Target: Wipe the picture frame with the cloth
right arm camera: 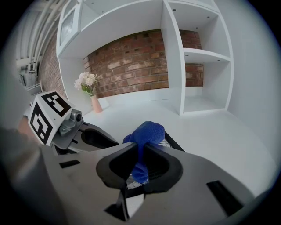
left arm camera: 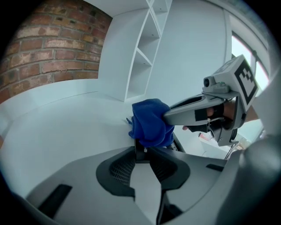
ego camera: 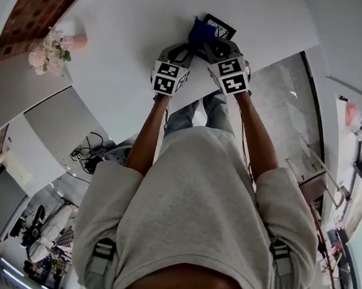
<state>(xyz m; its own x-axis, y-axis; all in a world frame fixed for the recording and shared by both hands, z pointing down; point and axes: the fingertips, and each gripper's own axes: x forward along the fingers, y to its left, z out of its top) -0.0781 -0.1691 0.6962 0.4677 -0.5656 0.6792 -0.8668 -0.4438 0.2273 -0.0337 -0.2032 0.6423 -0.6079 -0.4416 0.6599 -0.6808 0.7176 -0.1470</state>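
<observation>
A vase of flowers [right arm camera: 90, 88] stands well apart on the white bench [ego camera: 112, 67], by the brick wall [right arm camera: 131, 66]. The bunched blue cloth [right arm camera: 147, 132] covers part of the picture frame [ego camera: 223, 27]. The left hand-held gripper [left arm camera: 141, 151] pinches the frame's edge with narrow jaws. The right hand-held gripper [right arm camera: 139, 154] clamps the cloth, which rests against the frame.

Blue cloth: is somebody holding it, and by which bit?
Yes. The right gripper holds the blue cloth. Its fingers pinch the cloth's lower bunched end, and the puffy rest sticks out past them, over the picture frame.
</observation>
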